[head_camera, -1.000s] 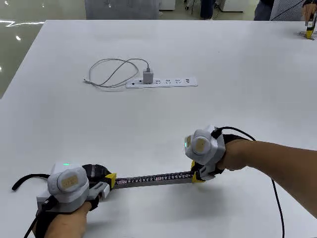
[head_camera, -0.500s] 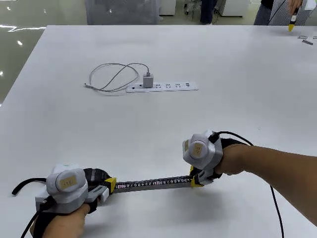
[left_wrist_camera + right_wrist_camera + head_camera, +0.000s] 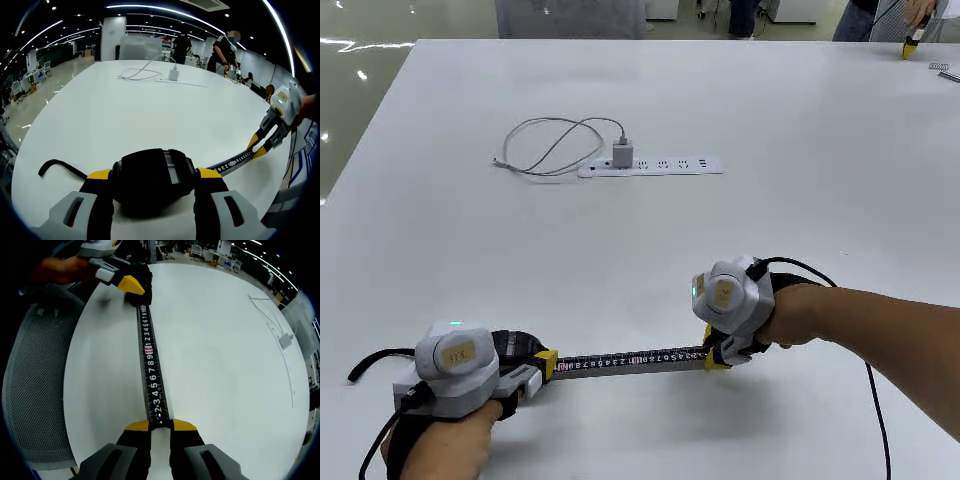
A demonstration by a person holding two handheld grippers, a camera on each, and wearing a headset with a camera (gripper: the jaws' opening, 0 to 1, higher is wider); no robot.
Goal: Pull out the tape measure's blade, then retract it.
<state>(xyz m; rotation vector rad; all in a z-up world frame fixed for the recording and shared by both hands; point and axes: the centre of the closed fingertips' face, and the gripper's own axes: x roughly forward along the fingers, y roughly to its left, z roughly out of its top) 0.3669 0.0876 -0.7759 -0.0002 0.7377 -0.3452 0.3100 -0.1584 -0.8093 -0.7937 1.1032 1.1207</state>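
Blade stretched between both claws, pull paused.

At 7 o'clock in the head view the left claw is clamped on the black case, low over the worktop. The blade runs flat toward 5 o'clock, where the right claw pinches its tip. The span matches a second ago, so the pull looks finished and retracting seems next. Far off at 12 o'clock lies a power strip with its cable.

Right gripper — pinching blade, white table
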